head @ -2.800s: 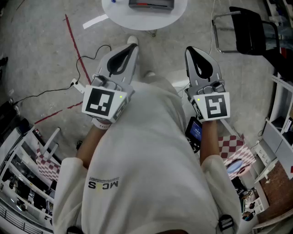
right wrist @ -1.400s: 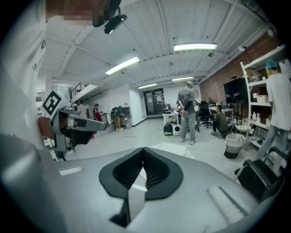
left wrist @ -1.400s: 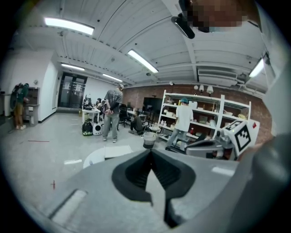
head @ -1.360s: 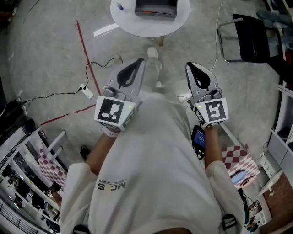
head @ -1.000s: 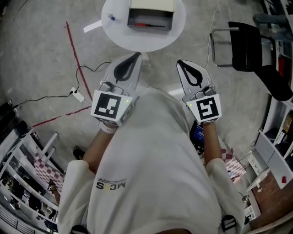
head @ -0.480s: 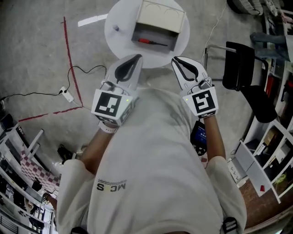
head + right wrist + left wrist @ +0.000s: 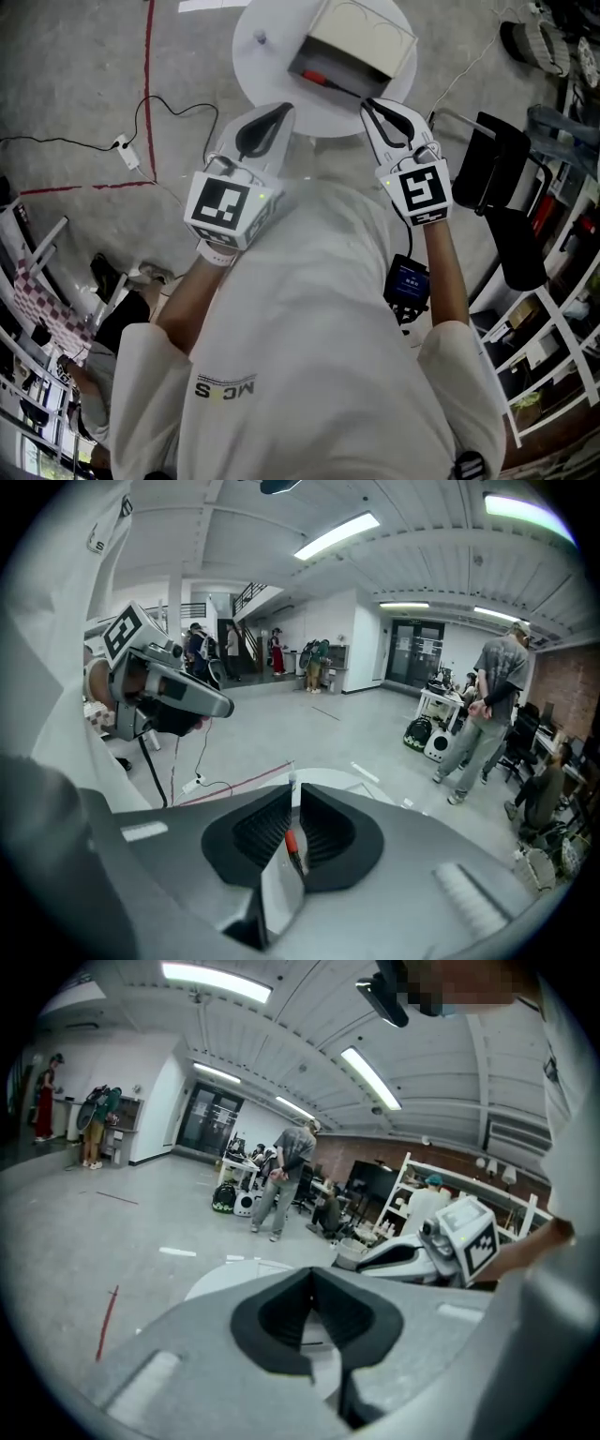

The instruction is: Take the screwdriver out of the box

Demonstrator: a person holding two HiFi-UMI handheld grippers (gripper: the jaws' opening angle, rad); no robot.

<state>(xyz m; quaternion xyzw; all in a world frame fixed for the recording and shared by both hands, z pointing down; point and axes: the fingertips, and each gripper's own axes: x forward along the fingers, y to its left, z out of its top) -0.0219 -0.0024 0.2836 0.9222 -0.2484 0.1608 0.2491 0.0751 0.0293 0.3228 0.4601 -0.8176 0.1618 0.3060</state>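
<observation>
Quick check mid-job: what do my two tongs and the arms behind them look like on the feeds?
The left tongs and right tongs are light grey shells with black ribbed pads framing a teardrop-shaped opening. At the back of each sits a white cube with black square markers: the left cube and the right cube. The person wears a white short-sleeved shirt.

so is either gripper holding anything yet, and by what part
Nothing is held. The left gripper is shut empty, the right gripper barely apart and empty; the screwdriver lies in the box.
</observation>
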